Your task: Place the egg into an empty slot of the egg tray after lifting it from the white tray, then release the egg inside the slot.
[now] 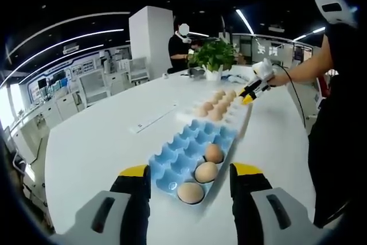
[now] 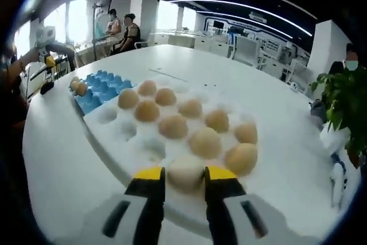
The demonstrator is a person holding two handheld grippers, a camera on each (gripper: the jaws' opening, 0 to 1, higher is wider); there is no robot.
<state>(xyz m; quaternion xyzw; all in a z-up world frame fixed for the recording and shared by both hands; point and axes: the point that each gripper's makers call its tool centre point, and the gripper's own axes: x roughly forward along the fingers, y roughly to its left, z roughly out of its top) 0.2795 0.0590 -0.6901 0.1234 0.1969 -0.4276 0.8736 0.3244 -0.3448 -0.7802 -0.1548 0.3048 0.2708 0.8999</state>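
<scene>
Left tongs point(image 1: 190, 183) and right tongs point(image 2: 184, 189), black jaws, yellow tips, grey bodies

Blue egg tray point(image 1: 192, 153) slots mostly free; plant point(image 1: 215, 55) seemingly beyond.

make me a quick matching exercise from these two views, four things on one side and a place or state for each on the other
Things:
1. right gripper
2. left gripper
3. blue tray
4. plant

Places or states:
A. holds three eggs
B. far end of the table, in a white pot
C. jaws around an egg in the white tray
D. open, empty, near the blue tray

Pairs: 1-C, 2-D, 3-A, 4-B
</scene>
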